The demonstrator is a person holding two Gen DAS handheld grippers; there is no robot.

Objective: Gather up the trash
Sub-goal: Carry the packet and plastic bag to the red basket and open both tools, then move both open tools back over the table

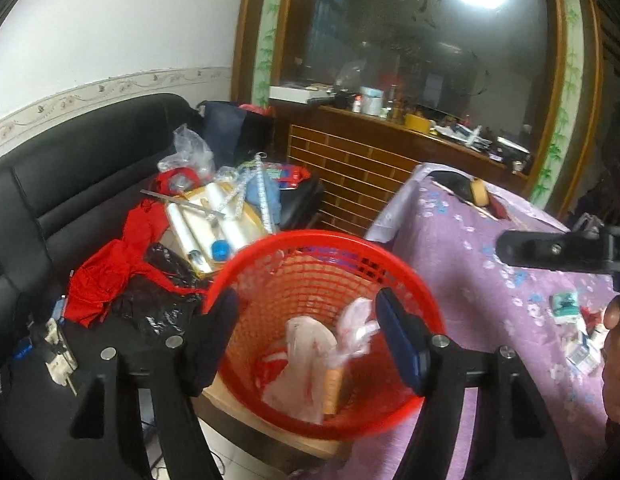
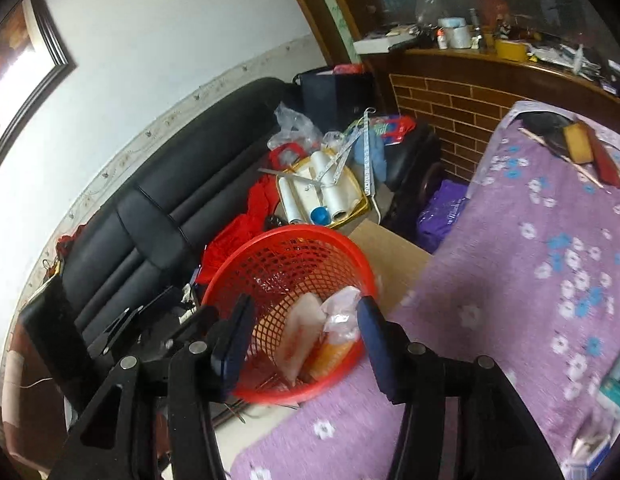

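Both tongs, left (image 1: 306, 320) and right (image 2: 306, 332), spread empty above red basket (image 1: 398, 256).

**Black Frames, Blue Pads**

The left gripper (image 1: 306, 312) had a matte black frame of angular linkage arms joined by round silver pins, with triangular cut-outs low on its outer arms. Its fingers (image 1: 398, 340) carried dark blue pads. The right gripper (image 2: 304, 330) was built the same way: black arms, silver pins, blue-padded fingers (image 2: 376, 344). The person's bare-skinned hand (image 1: 616, 360) showed at the frame's edge.
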